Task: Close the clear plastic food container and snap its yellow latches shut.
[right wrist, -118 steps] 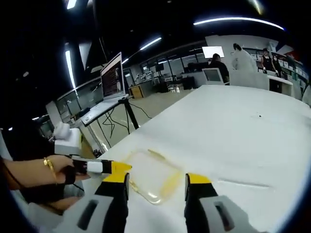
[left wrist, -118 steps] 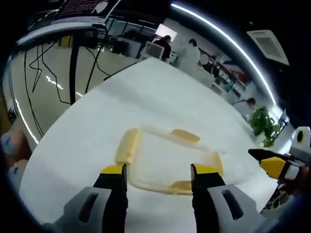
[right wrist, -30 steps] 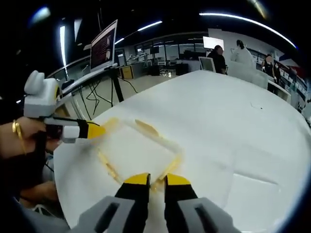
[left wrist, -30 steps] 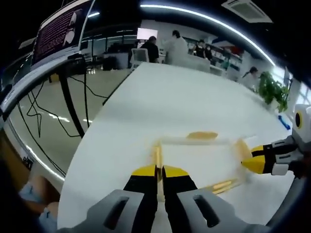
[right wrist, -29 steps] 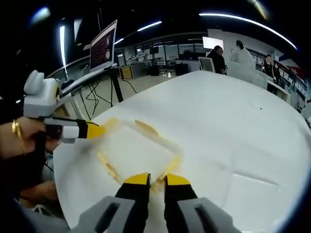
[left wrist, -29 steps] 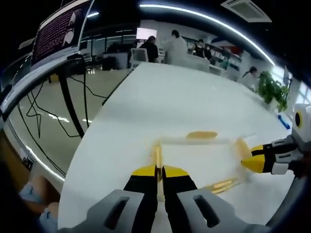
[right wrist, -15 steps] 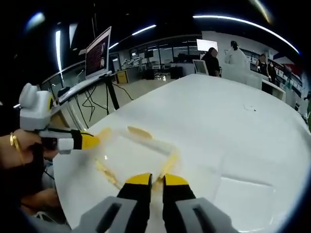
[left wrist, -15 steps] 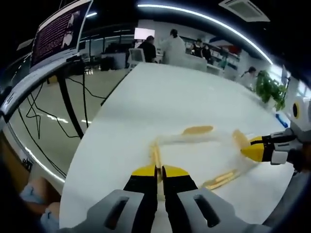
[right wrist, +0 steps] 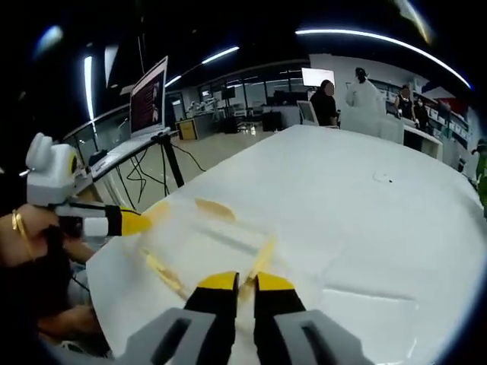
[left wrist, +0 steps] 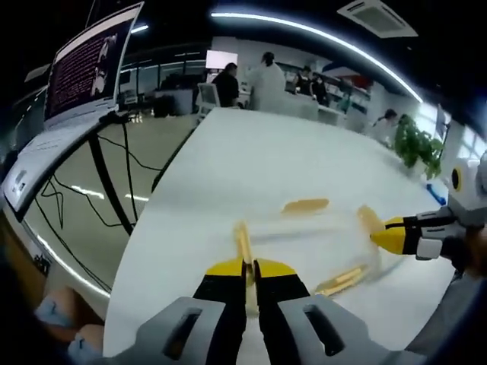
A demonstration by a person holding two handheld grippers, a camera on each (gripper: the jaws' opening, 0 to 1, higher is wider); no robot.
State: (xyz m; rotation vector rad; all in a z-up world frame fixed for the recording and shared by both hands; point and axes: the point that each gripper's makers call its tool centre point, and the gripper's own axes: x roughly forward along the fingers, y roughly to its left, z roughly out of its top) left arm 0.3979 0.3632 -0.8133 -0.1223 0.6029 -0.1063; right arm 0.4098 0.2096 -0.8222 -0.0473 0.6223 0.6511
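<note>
The clear plastic food container (left wrist: 308, 239) lies blurred over the white table (left wrist: 259, 152), between my two grippers. Yellow latches show on its far edge (left wrist: 306, 205), its right end (left wrist: 367, 219) and its near edge (left wrist: 340, 280). My left gripper (left wrist: 249, 268) is shut on the left-end yellow latch (left wrist: 243, 242). The right gripper (left wrist: 389, 235) comes in from the right, its yellow tip at the right-end latch. In the right gripper view my right gripper (right wrist: 237, 284) is shut on a yellow latch (right wrist: 263, 257), and the left gripper (right wrist: 135, 222) reaches the container's (right wrist: 205, 243) far end.
A laptop (left wrist: 85, 65) on a stand rises past the table's left edge, with cables on the floor (left wrist: 114, 163) below. Several people stand at the table's far end (left wrist: 262, 76). A green plant (left wrist: 417, 144) is at the right. A person's hand (right wrist: 30, 236) holds the left gripper.
Both grippers, open 3.9 s ago, are shut on end latches. Over the last second both cameras shifted, and the container moved with the jaws and blurred.
</note>
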